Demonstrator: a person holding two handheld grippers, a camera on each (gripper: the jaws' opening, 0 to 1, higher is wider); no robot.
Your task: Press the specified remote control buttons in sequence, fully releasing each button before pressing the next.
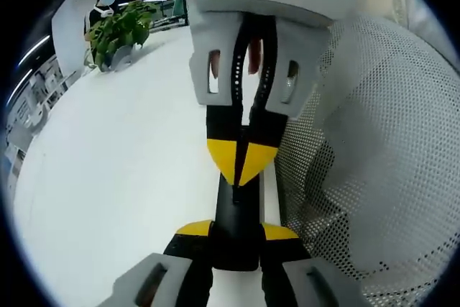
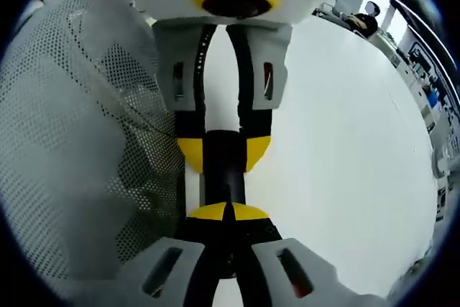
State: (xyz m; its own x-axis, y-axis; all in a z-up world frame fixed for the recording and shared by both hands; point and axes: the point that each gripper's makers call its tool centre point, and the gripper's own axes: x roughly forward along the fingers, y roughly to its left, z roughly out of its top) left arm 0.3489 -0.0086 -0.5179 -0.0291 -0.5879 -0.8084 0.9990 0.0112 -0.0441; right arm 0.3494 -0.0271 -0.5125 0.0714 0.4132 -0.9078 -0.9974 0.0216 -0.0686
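Observation:
A slim black remote control [image 1: 237, 215] lies lengthwise between the yellow-tipped jaws of my left gripper [image 1: 237, 231], which is shut on its sides above the white table. My right gripper [image 1: 242, 163] comes in from the top of the left gripper view, its two yellow tips closed together into a point that sits on the remote's upper face. In the right gripper view my right gripper [image 2: 228, 212] is shut with its tips against the remote control [image 2: 224, 177], and the left gripper [image 2: 224, 150] clamps the remote from the far end. The buttons are hidden under the tips.
The white table [image 1: 122, 149] stretches away under both tools. A green potted plant [image 1: 118, 30] stands at its far end. A person's white mesh garment [image 1: 374, 156] is close beside the grippers, and the mesh garment [image 2: 79, 127] is also in the right gripper view. Desks and a seated person [image 2: 363, 23] are in the background.

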